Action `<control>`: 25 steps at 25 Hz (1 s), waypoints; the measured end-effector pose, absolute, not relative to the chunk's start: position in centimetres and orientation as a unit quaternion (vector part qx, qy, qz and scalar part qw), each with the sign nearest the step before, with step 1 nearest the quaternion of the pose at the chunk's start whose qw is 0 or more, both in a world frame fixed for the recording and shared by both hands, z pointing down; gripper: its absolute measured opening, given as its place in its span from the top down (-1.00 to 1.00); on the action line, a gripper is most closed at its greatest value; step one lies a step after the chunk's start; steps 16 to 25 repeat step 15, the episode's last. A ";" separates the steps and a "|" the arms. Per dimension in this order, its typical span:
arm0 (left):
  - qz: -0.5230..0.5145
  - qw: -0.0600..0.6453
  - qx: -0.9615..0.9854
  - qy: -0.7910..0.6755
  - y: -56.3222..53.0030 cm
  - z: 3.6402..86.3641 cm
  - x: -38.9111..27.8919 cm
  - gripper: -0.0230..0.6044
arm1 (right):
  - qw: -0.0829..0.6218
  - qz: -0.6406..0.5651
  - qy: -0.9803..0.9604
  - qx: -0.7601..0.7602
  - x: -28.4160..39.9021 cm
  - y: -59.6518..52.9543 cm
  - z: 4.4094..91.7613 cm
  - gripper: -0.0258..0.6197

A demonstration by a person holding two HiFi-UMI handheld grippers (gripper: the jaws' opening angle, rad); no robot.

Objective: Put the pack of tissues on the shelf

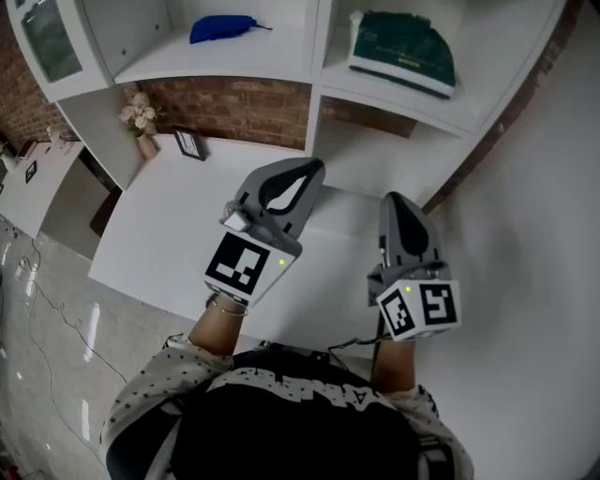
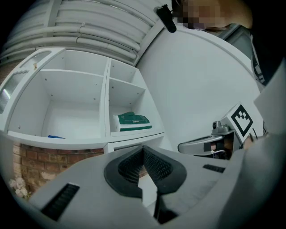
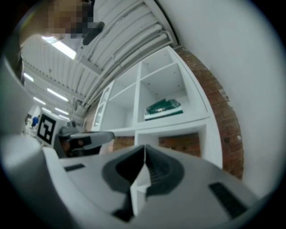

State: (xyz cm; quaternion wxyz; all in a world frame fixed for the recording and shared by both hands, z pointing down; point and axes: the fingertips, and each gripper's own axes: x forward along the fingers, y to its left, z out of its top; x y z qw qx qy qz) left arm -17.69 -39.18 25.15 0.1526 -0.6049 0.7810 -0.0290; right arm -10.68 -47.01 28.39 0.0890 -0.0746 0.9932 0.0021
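Observation:
The green and white pack of tissues (image 1: 403, 52) lies in the right compartment of the white shelf (image 1: 314, 84); it also shows in the left gripper view (image 2: 132, 121) and the right gripper view (image 3: 163, 108). My left gripper (image 1: 314, 171) hangs over the white table, shut and empty, well short of the shelf. To its right, my right gripper (image 1: 396, 202) is shut too, with nothing between its jaws. Both point toward the shelf.
A blue object (image 1: 225, 27) lies in the left compartment. A small vase of flowers (image 1: 141, 120) and a black picture frame (image 1: 190, 143) stand on the white table (image 1: 169, 244) under the shelf, against a brick wall (image 1: 234, 108). A white wall rises on the right.

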 end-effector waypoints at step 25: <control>-0.029 0.148 -0.598 0.787 -38.5 25.9 -18.7 0.81 | 0.089 -0.005 0.994 -0.058 -11.6 -46.1 28.5 0.82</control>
